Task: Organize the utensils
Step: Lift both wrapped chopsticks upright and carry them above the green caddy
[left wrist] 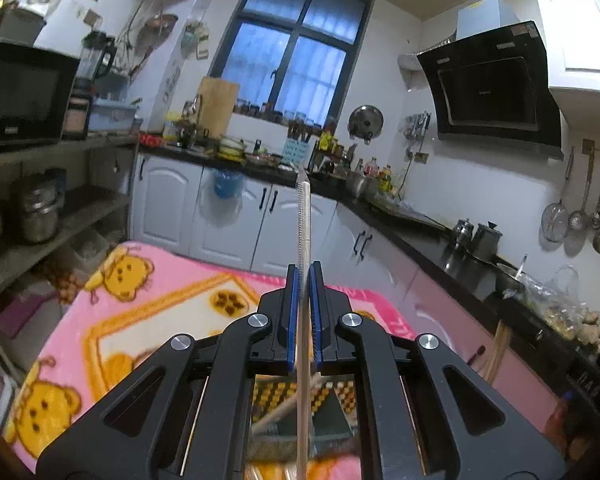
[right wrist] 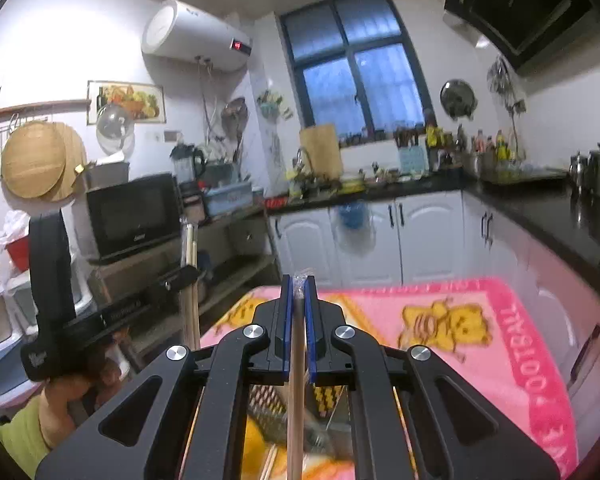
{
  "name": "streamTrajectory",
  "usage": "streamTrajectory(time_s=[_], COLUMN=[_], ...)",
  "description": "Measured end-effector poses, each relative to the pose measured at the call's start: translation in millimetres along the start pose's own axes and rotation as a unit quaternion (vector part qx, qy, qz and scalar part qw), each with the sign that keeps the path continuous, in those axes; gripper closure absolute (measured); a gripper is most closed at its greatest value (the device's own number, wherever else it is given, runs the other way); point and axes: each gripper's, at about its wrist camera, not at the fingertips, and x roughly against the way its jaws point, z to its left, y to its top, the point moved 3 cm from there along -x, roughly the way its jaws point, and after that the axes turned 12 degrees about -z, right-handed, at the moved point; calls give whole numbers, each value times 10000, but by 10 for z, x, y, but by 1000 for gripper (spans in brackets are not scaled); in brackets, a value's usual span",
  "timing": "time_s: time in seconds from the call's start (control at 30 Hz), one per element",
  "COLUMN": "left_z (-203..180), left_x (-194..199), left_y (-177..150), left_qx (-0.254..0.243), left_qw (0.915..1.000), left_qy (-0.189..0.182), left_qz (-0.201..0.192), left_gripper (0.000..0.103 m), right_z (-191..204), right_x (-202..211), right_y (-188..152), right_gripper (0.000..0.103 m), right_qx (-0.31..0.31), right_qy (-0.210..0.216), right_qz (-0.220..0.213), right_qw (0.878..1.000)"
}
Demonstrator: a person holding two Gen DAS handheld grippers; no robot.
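Left gripper [left wrist: 304,276] is clamped on a wrapped chopstick [left wrist: 303,216] jutting far beyond its tips; right gripper [right wrist: 299,288] pinches another chopstick [right wrist: 296,344] near its end. Light, stiff, slippery sticks, so mid-shaft grips look steadier.

Pink bear-print blanket [left wrist: 148,320]; blue-padded claws.

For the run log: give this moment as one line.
left gripper: shut on wrapped chopsticks | right gripper: shut on chopsticks | both above pink blanket
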Motion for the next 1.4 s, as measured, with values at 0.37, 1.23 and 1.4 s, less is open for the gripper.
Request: streamTrajectory(time_s=[0.37, 1.23, 1.4], left_z=[-5, 230, 303], left_x=[-345, -622, -548], left_y=[125, -461, -542], left_qx=[-198, 81, 161], left_qw=[9984, 9989, 9995], left_qy=[282, 177, 122], left_qz=[-439, -421, -253], left_gripper=[100, 100, 100], right_z=[-148, -218, -229], right_x=[-359, -796, -740], right_y=[325, -295, -367], right_gripper=[97, 97, 96], right_qx=[173, 694, 651], right_qy=[-241, -851, -900], right_qz=[-681, -587, -512], right_qw=[9972, 9922, 9925])
